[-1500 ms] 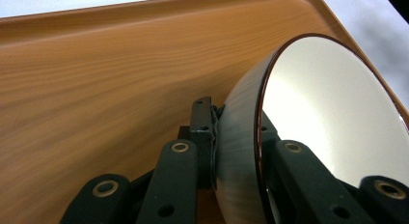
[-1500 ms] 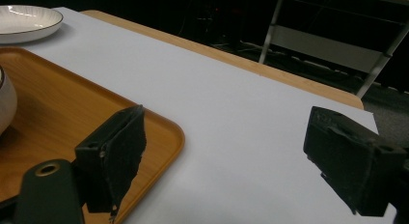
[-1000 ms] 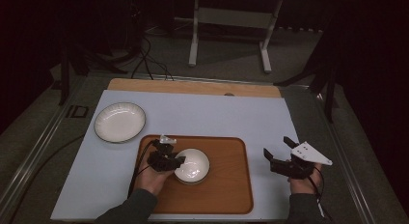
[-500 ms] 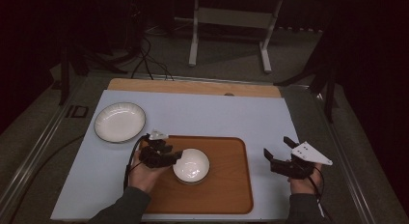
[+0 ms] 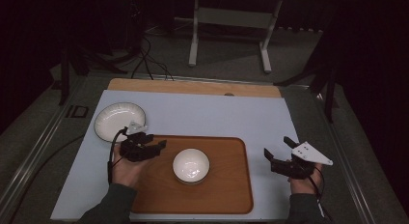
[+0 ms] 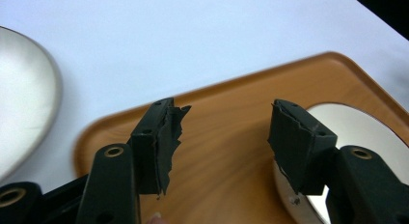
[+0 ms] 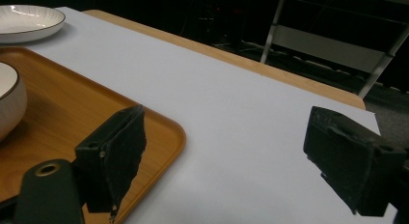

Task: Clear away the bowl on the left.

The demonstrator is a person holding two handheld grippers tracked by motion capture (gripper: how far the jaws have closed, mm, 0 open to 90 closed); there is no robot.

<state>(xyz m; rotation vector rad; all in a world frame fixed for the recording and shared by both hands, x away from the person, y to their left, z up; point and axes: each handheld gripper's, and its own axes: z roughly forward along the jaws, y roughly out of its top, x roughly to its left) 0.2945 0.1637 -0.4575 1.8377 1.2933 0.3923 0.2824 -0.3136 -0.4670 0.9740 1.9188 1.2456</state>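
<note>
- Our left gripper [image 5: 153, 147] hangs over the left end of the rounded orange-brown wooden tray [image 5: 231, 197], its jaws apart and holding nothing; in the left gripper view the tray's bare surface shows between them.
- The small white ceramic bowl [image 5: 191, 165] sits upright near the middle of the tray, just to the right of our left gripper and not touching it. In the left gripper view the bowl's rim [image 6: 357, 122] lies beside and behind the right-hand jaw.
- Our right gripper [image 5: 279, 152] hovers over the pale blue-white table mat [image 5: 217, 113] off the right edge of the tray, jaws wide apart and empty, well apart from the bowl.
- The wide white ribbed ceramic plate [image 5: 115, 120] rests on the mat beyond the tray's left corner, near our left gripper.
- We judge the bowl set down on the tray and the plate the likely next thing to fetch.
- Risks from here:
  - Swinging the left gripper toward the plate with a jaw close to the bowl could clip its rim and slide it across the smooth tray.
  - The plate's rim is low and shallow; a bite too near its edge could slip off, or tip the plate as it lifts.
  - The trailing cable [image 5: 112, 154] by our left hand could drag across the plate.
</note>
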